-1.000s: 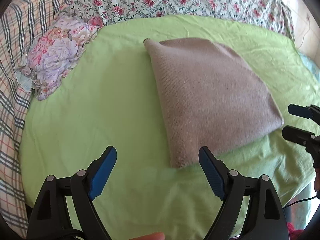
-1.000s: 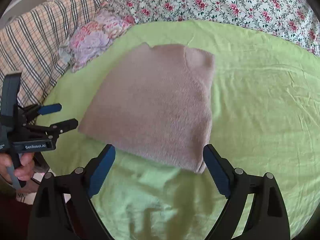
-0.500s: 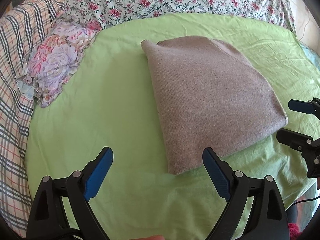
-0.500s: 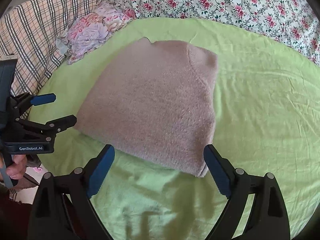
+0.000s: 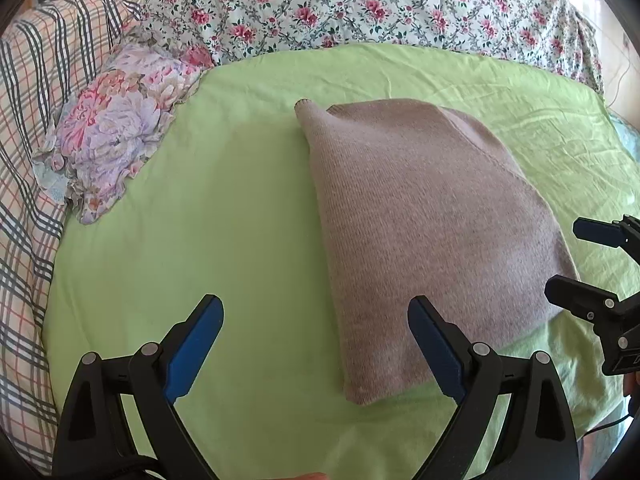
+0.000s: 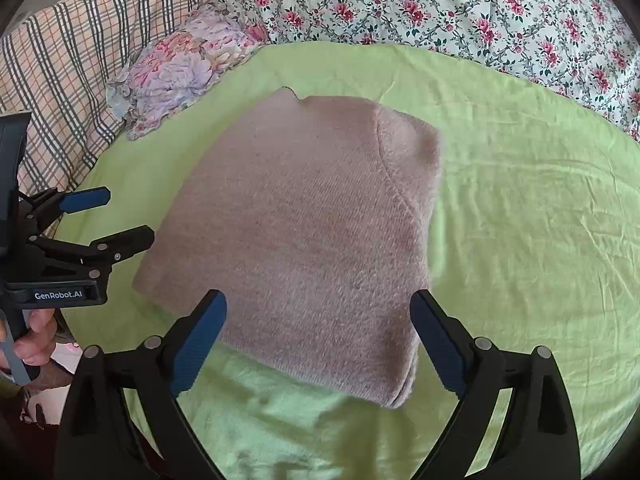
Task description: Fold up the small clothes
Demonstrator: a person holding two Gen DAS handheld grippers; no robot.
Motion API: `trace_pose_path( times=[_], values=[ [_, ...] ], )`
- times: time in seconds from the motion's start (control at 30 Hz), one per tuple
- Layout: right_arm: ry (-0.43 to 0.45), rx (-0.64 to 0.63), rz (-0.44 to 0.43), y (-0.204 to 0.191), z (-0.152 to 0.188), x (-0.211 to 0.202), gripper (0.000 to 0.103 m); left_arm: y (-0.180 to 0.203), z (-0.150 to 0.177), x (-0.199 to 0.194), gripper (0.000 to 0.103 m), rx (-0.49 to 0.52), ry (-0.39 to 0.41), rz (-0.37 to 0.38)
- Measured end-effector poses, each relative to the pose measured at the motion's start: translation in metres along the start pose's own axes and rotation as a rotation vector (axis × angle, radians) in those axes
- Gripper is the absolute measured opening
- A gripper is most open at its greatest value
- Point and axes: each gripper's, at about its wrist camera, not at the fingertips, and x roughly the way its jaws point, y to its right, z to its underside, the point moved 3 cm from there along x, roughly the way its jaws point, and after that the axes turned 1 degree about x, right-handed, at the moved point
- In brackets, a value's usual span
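Closing in since a second ago, both tools, left tool (image 5: 316, 336) and right tool (image 6: 318, 334), hang released, gaping over the folded sweater (image 5: 420, 224). Untouched on the green sheet (image 5: 200, 216), it looks ready for another fold.

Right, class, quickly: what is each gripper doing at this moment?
Left gripper: open, holding nothing.
Right gripper: open, holding nothing; the folded sweater lies free on the green sheet.

1 folded taupe knit sweater (image 5: 424, 224), 1 floral ruffled cloth bundle (image 5: 116, 128), 1 light-green bedsheet (image 5: 224, 216), 2 black blue-padded grippers: left (image 5: 314, 344), right (image 6: 318, 340).
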Motion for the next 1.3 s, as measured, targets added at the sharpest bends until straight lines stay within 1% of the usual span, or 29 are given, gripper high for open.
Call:
trace_pose_path(
  times=[0.57,1.3],
  values=[
    [0.005,0.033,-0.008,0.008,-0.014,0.009,0.094,0.009,-0.008,0.005,0.096,0.004,0.009,-0.021],
    [0.01,0.056,-0.012,0.01,-0.019,0.01,0.095,0.016,-0.019,0.004,0.096,-0.008,0.023,0.011]
  ],
)
